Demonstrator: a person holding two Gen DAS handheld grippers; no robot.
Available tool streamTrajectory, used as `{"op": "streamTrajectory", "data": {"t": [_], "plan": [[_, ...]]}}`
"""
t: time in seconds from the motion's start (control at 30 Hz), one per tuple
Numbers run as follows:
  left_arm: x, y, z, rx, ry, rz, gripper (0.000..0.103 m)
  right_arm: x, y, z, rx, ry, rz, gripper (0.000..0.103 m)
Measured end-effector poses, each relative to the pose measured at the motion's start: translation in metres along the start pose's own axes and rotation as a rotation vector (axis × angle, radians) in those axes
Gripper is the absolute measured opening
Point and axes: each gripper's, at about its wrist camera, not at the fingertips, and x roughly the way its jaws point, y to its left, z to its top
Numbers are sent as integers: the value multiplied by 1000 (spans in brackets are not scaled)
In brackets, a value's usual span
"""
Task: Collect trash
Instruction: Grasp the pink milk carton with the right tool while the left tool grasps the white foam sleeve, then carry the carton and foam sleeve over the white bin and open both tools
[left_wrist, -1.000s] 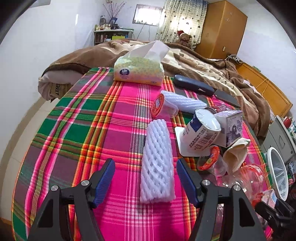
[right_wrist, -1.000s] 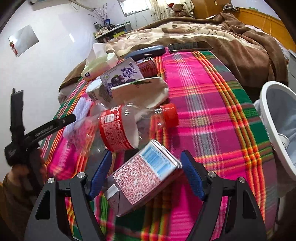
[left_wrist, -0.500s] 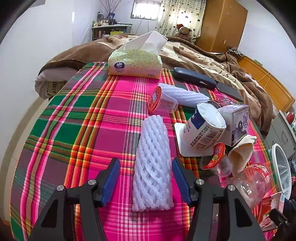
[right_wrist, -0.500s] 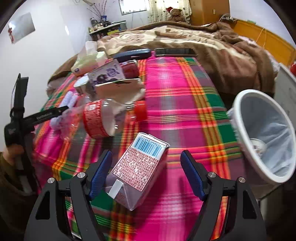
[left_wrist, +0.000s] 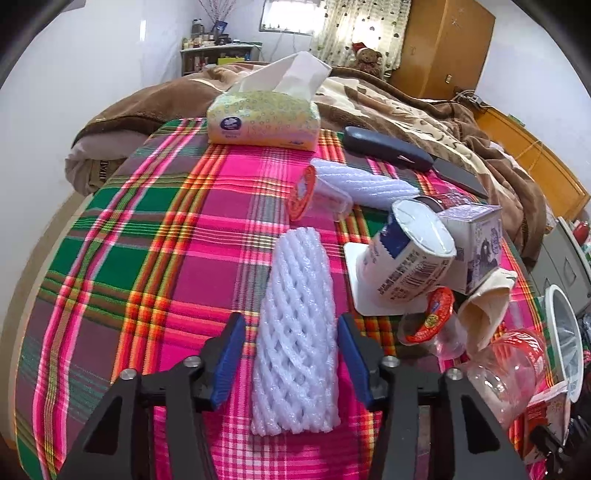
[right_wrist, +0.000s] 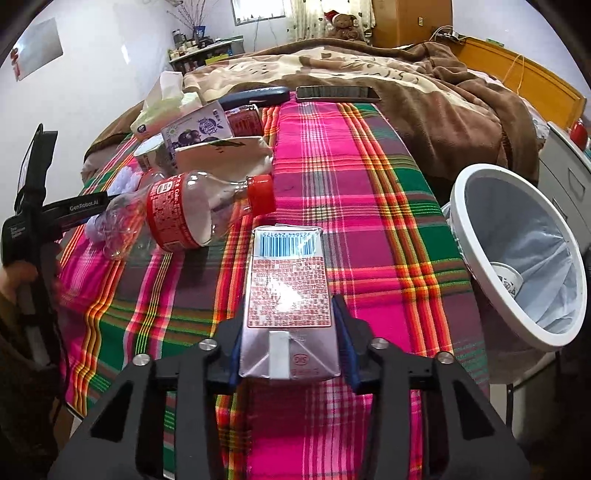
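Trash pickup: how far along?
Early. Done: one cup already lies in the bin. In hand: the right gripper has just closed on the carton; the left gripper has been closing around the foam net, a gap still showing beside one pad. Left on the plaid cloth: bottle, yogurt cup, purple carton, jelly cups and a second foam net.
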Motion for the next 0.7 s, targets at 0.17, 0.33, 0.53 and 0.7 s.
{"op": "streamTrajectory", "data": {"t": [0.17, 0.33, 0.53, 0.7], "plan": [[0, -2, -1, 11, -3, -6, 37, -4, -2, -1, -1, -31, 0, 38], [-6, -2, -3, 5, -15, -14, 34, -7, -5, 1, -4, -62, 13, 38], [-23, -6, -6, 16, -55, -13, 34, -9, -8, 2, 1, -82, 30, 38], [-39, -10, -10, 17, -68, -27, 34, -16, -12, 6, 12, -112, 38, 38]]}}
